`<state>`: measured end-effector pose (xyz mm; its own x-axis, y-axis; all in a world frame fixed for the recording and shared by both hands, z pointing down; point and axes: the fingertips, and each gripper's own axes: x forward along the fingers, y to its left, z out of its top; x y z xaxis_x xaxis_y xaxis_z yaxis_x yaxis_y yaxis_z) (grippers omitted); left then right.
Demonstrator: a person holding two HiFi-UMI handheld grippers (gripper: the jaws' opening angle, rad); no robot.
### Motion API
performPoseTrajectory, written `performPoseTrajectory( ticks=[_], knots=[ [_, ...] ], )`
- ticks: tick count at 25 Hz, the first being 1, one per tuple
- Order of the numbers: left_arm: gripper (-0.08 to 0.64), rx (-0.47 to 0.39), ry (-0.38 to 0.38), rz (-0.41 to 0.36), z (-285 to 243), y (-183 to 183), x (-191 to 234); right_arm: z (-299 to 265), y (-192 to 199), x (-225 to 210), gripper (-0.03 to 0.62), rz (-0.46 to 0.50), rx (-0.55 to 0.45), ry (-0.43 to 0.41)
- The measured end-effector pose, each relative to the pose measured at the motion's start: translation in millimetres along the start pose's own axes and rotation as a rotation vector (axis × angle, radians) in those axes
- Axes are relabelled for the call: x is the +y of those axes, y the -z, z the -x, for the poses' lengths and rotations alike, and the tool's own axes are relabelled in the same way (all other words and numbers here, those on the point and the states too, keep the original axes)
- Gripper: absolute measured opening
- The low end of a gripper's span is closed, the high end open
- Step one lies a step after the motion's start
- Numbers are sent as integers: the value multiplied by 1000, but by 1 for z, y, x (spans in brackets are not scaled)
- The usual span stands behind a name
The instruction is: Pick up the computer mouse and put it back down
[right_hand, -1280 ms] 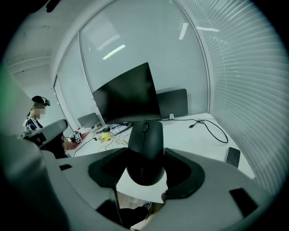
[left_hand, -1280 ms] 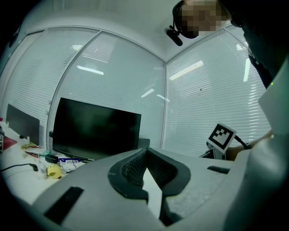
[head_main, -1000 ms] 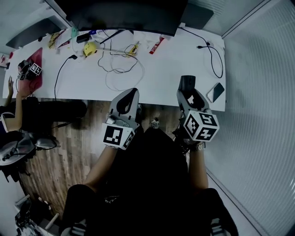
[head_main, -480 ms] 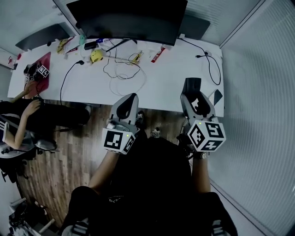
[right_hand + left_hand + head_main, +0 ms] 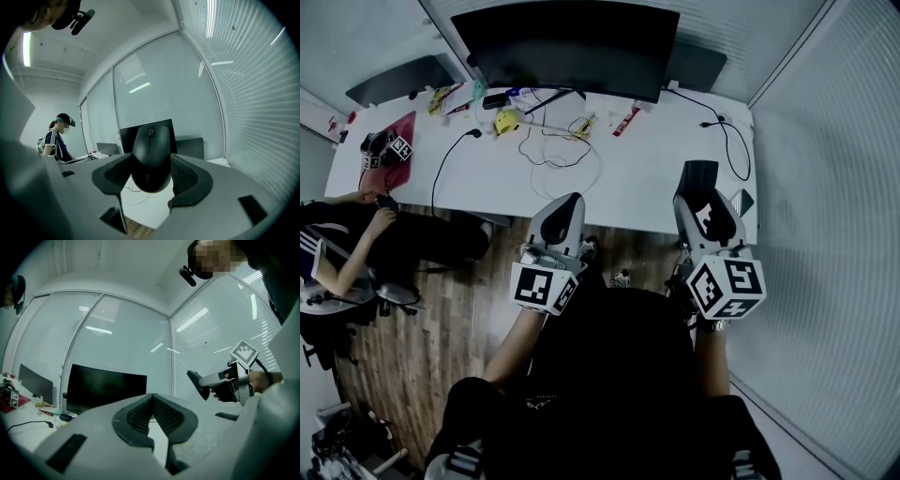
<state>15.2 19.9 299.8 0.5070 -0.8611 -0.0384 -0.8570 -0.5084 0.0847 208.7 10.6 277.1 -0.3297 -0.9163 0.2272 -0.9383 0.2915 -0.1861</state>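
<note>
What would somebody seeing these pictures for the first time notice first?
First comes the black computer mouse, clamped in the right tongs and held over the right end of the white desk. Next come the left tongs, shut on nothing near the desk's front edge. The wide black monitor stands along the back of the desk.

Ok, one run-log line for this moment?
right tool: shut on computer mouse, above desk edge | left tool: shut, empty | step: not yet put down
</note>
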Motion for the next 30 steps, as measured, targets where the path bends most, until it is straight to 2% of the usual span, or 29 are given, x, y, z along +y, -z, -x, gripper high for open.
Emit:
performPoseTrajectory(
  ticks=[9, 23, 30],
  knots=[
    [8, 0, 6, -7, 1, -1, -8, 4, 3, -2, 256, -15, 6, -7],
    [8, 41, 20, 31, -26, 14, 7, -30, 21, -8, 256, -37, 93, -4],
    [8, 65, 29, 51, -43, 25, 29, -56, 28, -11, 256, -41, 132, 21]
  ],
)
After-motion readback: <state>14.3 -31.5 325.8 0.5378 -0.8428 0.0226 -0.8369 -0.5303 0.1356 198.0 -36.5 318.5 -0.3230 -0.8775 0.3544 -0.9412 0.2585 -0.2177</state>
